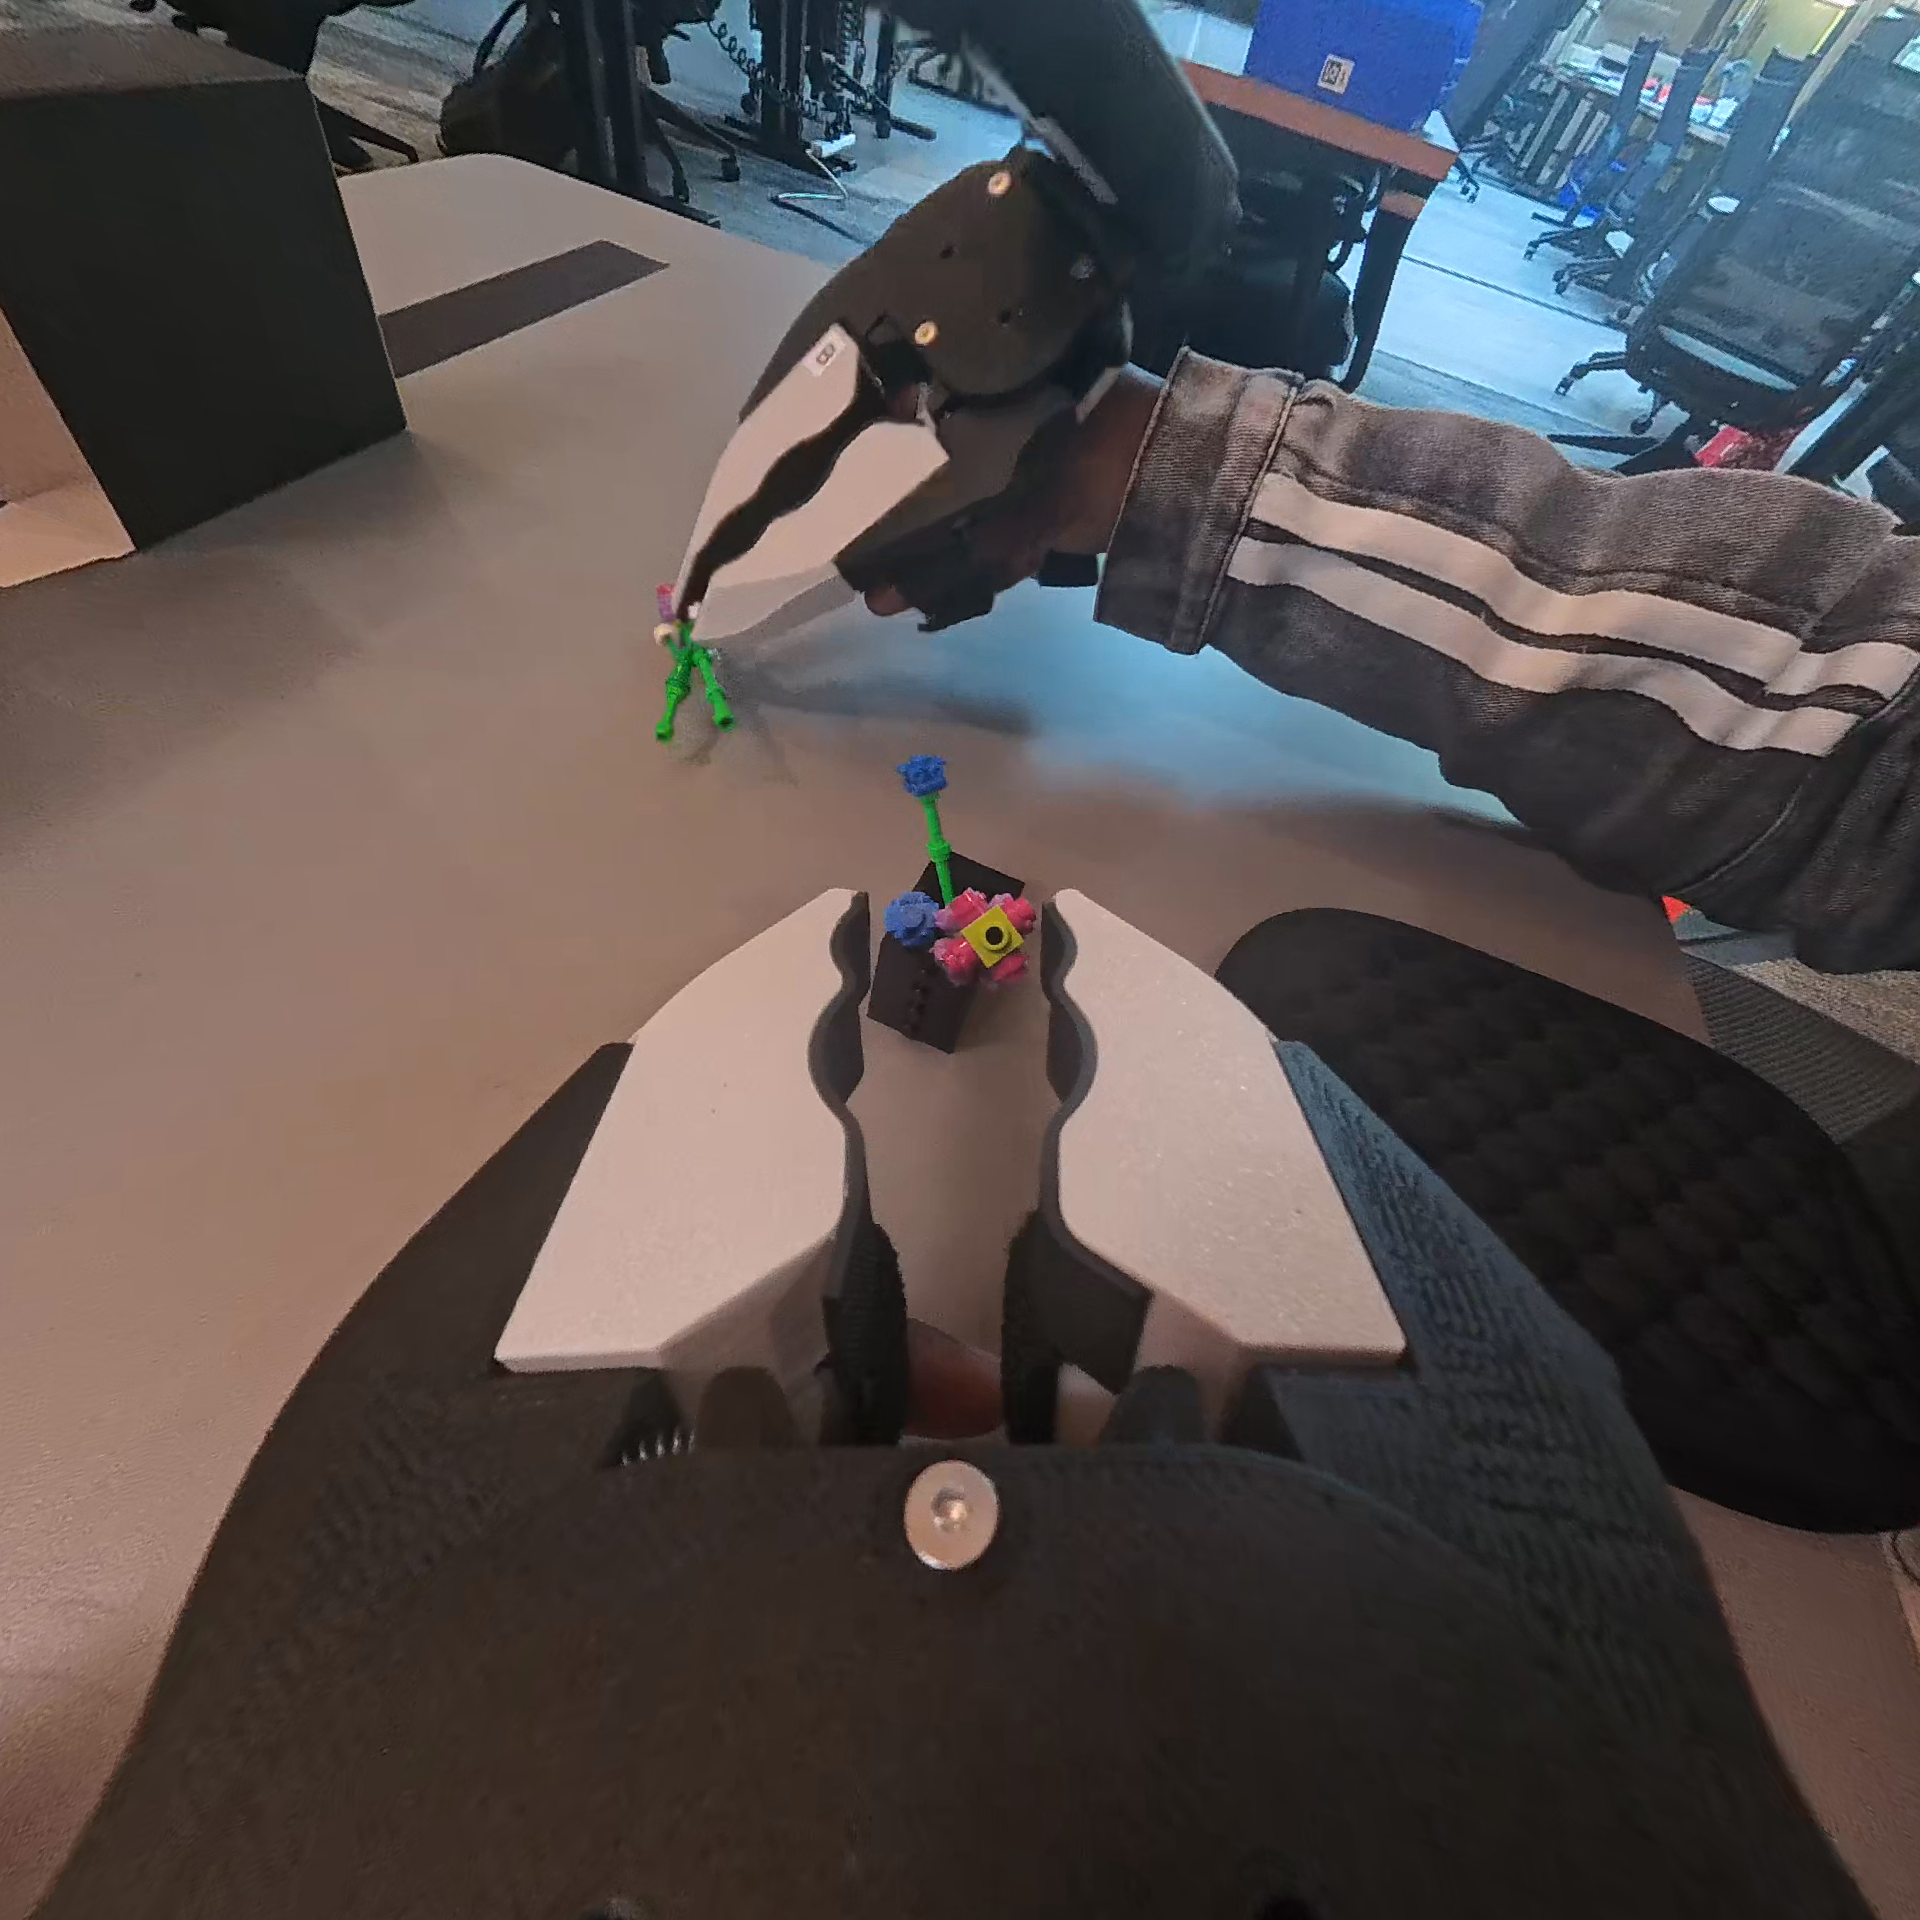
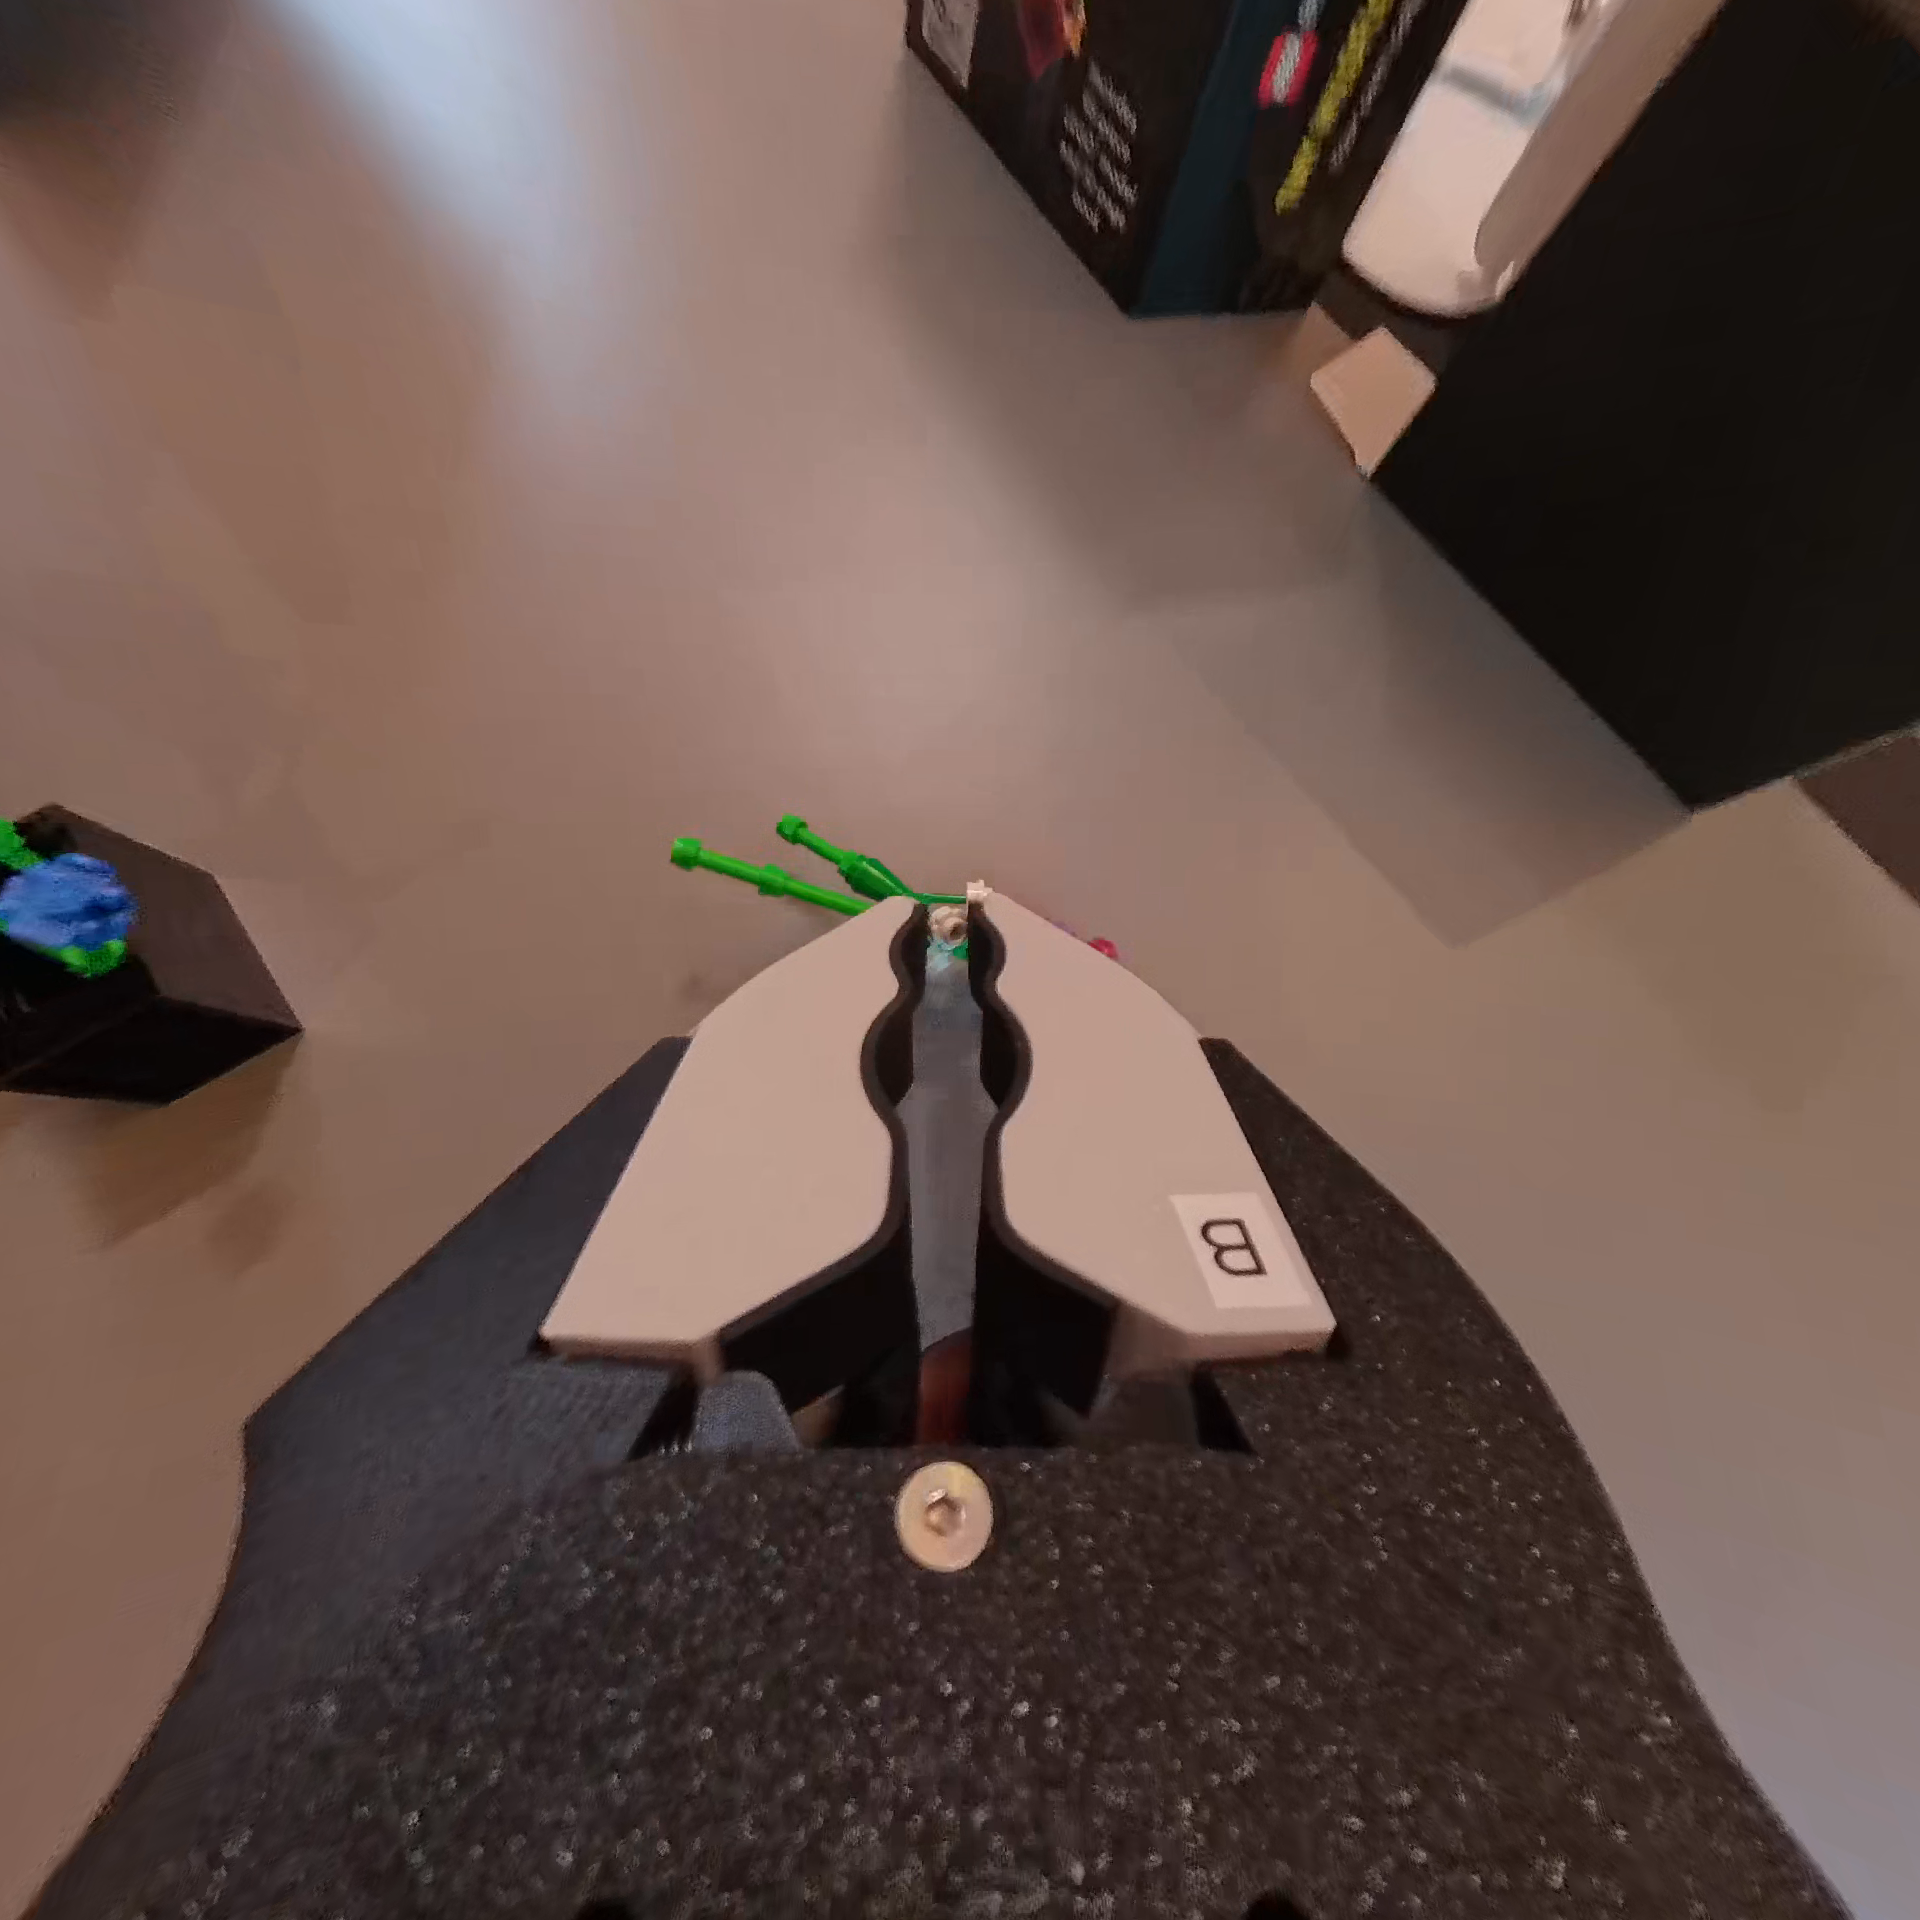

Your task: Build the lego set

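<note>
A small black brick pot (image 1: 925, 992) stands on the table with blue, pink and yellow flowers (image 1: 977, 935) and one tall blue flower (image 1: 923, 777) on a green stem. My left gripper (image 1: 954, 914) is open, its fingers on either side of the pot, not touching it. My right gripper (image 2: 948, 909) is shut on a green forked stem piece (image 2: 831, 873) with small white and pink buds, near the table top. It also shows in the left wrist view (image 1: 691, 603), beyond the pot, with the stem (image 1: 691, 681) hanging from its tips. The pot shows at the left edge of the right wrist view (image 2: 125, 977).
A black box (image 1: 177, 312) stands at the table's far left. The printed set box (image 2: 1174, 135) and another black box (image 2: 1662, 468) lie ahead of the right gripper. A black mesh chair seat (image 1: 1558, 1195) is at the table's right edge. A grey striped sleeve (image 1: 1507, 623) reaches over the table. Some 15 cm of space lies between my two pairs of fingers. My left gripper is the nearer one to the tall blue flower (image 1: 923, 777): about 5 cm, against 11 cm.
</note>
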`<state>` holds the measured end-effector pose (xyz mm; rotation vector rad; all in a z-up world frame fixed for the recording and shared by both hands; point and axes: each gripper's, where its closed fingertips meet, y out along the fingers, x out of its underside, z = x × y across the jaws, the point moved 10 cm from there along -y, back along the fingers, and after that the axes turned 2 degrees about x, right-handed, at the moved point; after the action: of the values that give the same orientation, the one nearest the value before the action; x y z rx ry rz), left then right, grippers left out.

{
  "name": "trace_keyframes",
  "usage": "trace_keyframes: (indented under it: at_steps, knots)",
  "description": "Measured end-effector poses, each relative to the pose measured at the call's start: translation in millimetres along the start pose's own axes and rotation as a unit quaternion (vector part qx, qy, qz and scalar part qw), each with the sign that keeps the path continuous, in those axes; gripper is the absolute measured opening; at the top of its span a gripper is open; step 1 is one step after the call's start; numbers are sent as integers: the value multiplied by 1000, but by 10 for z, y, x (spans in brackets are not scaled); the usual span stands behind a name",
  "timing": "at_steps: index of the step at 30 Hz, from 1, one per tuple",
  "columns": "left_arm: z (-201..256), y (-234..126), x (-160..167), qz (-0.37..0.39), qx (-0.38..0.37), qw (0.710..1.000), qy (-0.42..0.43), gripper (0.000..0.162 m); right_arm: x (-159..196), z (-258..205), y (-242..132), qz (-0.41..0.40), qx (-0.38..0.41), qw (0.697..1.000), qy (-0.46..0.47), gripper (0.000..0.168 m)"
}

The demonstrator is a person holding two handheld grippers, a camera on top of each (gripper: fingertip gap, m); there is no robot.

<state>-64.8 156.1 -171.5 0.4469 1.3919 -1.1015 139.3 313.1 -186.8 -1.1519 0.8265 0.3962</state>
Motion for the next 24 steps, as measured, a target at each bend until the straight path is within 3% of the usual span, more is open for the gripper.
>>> trace_keyframes:
  at_steps: [6, 10, 16, 19, 24]
  knots:
    - [-2, -21, -13, 11, 6, 1000, -4, 31, -29, -108, -37, 75, -2, 993, -87, 7]
    - [-11, -45, -41, 39, 25, 999, -17, 32, -2, -221, -112, 173, 20, 975, -140, 7]
    - [-196, -134, -200, 76, 28, 995, -62, 33, 89, -374, -226, 272, 49, 951, -138, 7]
    - [-360, -77, -363, 54, 32, 993, -103, 33, 36, -436, -296, 310, 75, 936, -149, 7]
    - [-664, 275, -453, -56, 91, 979, -172, 29, 28, -482, -309, 325, 96, 926, -163, 7]
